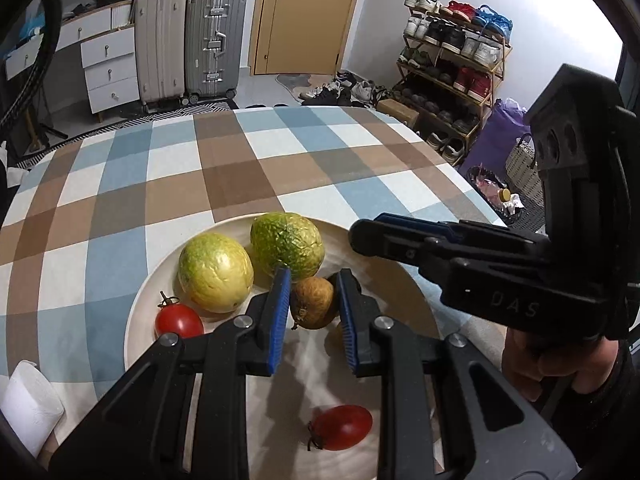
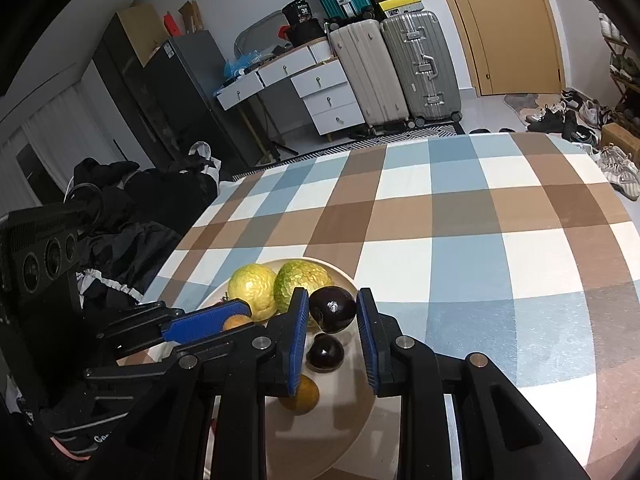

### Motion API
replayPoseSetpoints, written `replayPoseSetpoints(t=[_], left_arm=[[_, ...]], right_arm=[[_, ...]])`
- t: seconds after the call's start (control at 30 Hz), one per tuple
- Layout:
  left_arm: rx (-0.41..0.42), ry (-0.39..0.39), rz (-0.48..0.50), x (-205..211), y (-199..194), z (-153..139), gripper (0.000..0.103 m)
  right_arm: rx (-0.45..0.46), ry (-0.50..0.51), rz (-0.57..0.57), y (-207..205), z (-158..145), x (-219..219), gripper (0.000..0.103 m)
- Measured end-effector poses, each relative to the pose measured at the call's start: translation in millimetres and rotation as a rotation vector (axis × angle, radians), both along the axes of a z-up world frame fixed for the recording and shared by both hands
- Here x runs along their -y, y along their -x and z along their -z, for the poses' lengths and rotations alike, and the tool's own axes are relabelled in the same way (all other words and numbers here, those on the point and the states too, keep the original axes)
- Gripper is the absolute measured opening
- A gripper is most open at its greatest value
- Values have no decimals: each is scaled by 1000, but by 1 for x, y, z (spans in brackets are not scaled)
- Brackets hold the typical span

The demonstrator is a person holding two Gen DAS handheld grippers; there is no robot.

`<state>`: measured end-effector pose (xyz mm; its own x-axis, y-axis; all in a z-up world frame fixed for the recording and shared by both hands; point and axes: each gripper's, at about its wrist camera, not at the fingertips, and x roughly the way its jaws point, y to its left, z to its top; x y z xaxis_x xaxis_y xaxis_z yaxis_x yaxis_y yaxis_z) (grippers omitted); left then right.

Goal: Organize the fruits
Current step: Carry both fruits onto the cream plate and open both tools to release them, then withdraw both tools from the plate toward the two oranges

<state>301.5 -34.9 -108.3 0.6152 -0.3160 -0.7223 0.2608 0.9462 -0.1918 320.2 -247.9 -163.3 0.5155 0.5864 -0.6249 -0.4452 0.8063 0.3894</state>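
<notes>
A cream plate [image 1: 136, 320] on the checked tablecloth holds two yellow-green fruits [image 1: 215, 272] [image 1: 287, 246] and two cherry tomatoes [image 1: 179, 320] [image 1: 342, 427]. My left gripper [image 1: 313, 300] hangs low over the plate, shut on a small brown fruit [image 1: 313, 304]. In the right wrist view my right gripper [image 2: 333, 308] is shut on a dark purple fruit [image 2: 333, 309] above the plate's far rim [image 2: 348, 280]. Below it lie a second dark fruit [image 2: 326, 353] and an orange-brown fruit [image 2: 303, 397]. The left gripper [image 2: 240, 314] shows at the left, the right gripper [image 1: 360, 236] enters from the right.
A white paper roll [image 1: 28, 400] stands at the near left of the table [image 1: 240, 168]. A hand [image 1: 540, 360] grips the right tool. Suitcases [image 1: 216, 44], drawers [image 1: 108, 72] and a shoe rack [image 1: 452, 64] stand beyond the table; a dark pile of clothes [image 2: 132, 208] lies beside it.
</notes>
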Motion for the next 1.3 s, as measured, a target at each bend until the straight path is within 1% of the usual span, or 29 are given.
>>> replayPoseSetpoints(t=[0.2, 0.3, 0.37, 0.43, 0.47, 0.5, 0.53, 0.6, 0.73, 0.77, 0.83, 0.87, 0.93, 1.0, 1.03, 1.1, 1.13, 1.17, 1.27, 1.3], left_arm=[[5, 7, 8, 2, -4, 0, 21], [4, -3, 8, 4, -5, 0, 23], [12, -13, 13, 6, -3, -1, 29], [30, -14, 9, 6, 1, -4, 35], [36, -15, 5, 6, 2, -6, 40], [42, -12, 1, 4, 4, -8, 43], [49, -5, -5, 2, 6, -12, 44], [63, -6, -26, -4, 11, -19, 54], [89, 6, -54, -14, 26, -35, 59], [96, 2, -63, -16, 31, -39, 63], [113, -12, -90, -19, 43, -48, 73], [122, -18, -105, -22, 49, -53, 81], [150, -14, -121, -25, 65, -63, 82], [162, -24, -133, -27, 78, -71, 84], [166, -36, -145, -27, 86, -75, 85], [176, -52, -160, -28, 99, -82, 92], [185, -59, -170, -29, 108, -85, 95], [192, -61, -178, -30, 115, -87, 103], [216, -58, -194, -32, 139, -94, 103], [218, -58, -194, -33, 147, -96, 103]], right_arm=[[-9, 16, -1, -4, 6, -4, 25], [-10, 15, 1, -5, 7, -4, 25], [-11, 14, 2, -6, 7, -4, 26], [-8, 12, 4, -5, 6, -4, 30], [-3, 5, 4, -5, 5, -3, 35], [0, -1, 5, -4, 4, -2, 40], [4, -12, 11, -3, 2, 0, 42], [8, -21, 18, -1, -2, 4, 42], [37, -40, 50, 13, -19, 17, 44], [45, -44, 58, 18, -24, 19, 46], [70, -54, 70, 30, -34, 26, 50], [82, -57, 73, 37, -40, 28, 52], [102, -59, 84, 52, -50, 32, 56], [121, -72, 89, 66, -58, 36, 68], [136, -81, 93, 77, -64, 39, 71], [155, -84, 100, 91, -71, 41, 80], [171, -83, 104, 102, -75, 42, 82], [182, -82, 108, 109, -78, 43, 85], [211, -79, 114, 135, -86, 45, 89], [217, -79, 117, 142, -87, 46, 92]])
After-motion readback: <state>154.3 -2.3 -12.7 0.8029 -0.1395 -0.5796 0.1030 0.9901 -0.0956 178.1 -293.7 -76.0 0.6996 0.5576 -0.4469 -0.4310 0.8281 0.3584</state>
